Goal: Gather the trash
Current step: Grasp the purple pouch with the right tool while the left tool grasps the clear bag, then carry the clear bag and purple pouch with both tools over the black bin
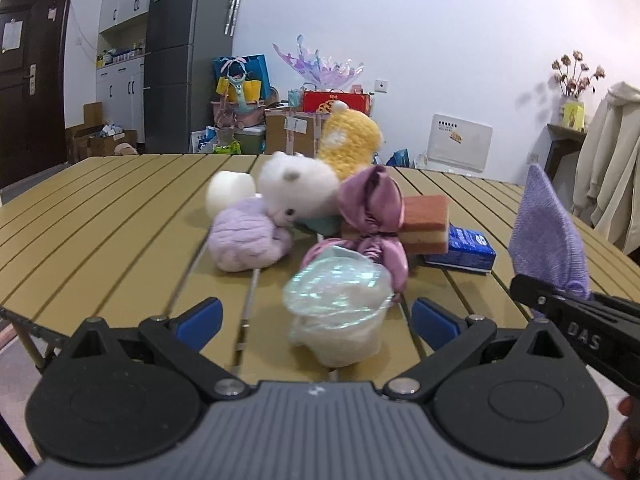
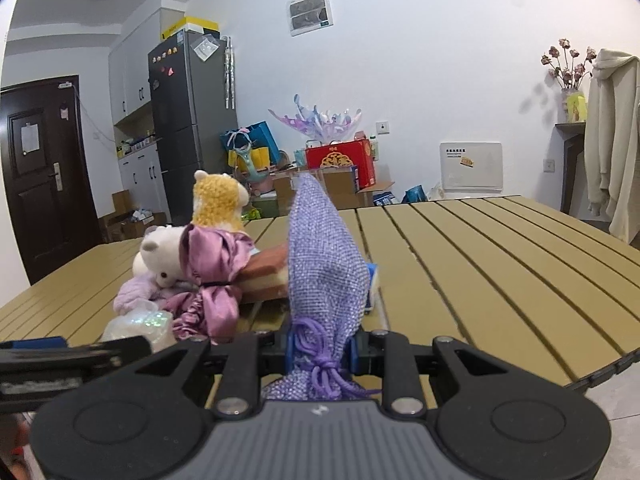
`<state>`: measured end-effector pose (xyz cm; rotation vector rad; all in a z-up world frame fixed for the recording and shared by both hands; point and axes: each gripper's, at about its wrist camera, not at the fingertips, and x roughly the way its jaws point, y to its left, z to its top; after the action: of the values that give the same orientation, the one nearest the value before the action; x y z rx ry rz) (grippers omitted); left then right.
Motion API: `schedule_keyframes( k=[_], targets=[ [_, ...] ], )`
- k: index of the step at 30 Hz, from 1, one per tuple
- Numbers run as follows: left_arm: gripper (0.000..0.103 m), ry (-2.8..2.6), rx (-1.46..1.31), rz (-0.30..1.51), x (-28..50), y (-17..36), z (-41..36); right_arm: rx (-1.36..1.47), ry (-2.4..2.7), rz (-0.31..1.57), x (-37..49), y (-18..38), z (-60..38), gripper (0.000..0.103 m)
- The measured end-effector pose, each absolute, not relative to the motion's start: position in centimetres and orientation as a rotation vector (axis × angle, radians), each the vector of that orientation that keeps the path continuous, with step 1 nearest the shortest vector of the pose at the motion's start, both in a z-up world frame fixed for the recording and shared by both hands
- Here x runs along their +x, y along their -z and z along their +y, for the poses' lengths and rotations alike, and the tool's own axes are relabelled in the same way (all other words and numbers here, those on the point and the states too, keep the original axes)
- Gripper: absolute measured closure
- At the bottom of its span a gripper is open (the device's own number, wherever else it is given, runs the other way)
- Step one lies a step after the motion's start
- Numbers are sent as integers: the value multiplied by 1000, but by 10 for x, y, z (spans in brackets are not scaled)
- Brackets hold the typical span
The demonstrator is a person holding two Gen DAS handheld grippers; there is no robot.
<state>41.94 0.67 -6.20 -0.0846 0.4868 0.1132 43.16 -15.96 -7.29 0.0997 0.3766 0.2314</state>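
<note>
From the left wrist camera, the left gripper [image 1: 316,318] points forward and slightly downward over the near edge of a tan slatted folding table [image 1: 100,216]. Its two blue-padded fingers [image 1: 200,322] stand wide apart, and between them, not touched by either pad, sits a crumpled clear iridescent plastic wrapper over a pale lump [image 1: 340,308]. Behind the wrapper lies a heap: a shiny mauve satin bow [image 1: 372,208], a fluffy lilac plush piece [image 1: 248,240], a white plush bear [image 1: 296,188], a yellow knitted plush toy [image 1: 352,140], an orange-and-yellow scouring sponge [image 1: 426,224] and a small blue packet [image 1: 464,246] under the sponge's far end. At the right edge the right gripper [image 1: 576,300] reaches in from the side, a lilac woven drawstring pouch [image 1: 548,240] standing upright from its tip. A bit of a hand shows in the lower right corner.

From the right wrist camera, the right gripper [image 2: 320,346] points forward and a little down at the table's near edge. Its fingers are pressed together on the gathered neck of the lilac pouch [image 2: 324,264], which rises upright between them, its purple cord knotted just behind the pads. The plush heap lies to the left, with the wrapper [image 2: 140,324] at the near end, and the left gripper's black arm enters at the lower left.
</note>
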Motion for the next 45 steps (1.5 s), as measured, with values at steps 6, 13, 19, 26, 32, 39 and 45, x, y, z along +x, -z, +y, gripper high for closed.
schedule_keyframes(
  k=[6,13,19,26,32,39,45],
  targets=[
    [23,-137,-57,502,435,72,-1,102,-211,389,433,75,-173,80],
    [65,-119,-43,522,442,77,0,101,-211,397,434,77,-177,80],
    [66,-107,-26,510,434,73,1,97,-225,392,430,75,-176,80],
    [66,-92,-10,493,416,64,3,91,-245,383,417,71,-184,80],
    [66,-86,3,497,397,60,8,88,-280,395,407,69,-190,80],
    [66,-89,-27,488,373,52,18,92,-319,379,384,61,-197,80],
    [66,-90,-25,515,352,55,17,92,-347,400,362,62,-199,80]
  ],
)
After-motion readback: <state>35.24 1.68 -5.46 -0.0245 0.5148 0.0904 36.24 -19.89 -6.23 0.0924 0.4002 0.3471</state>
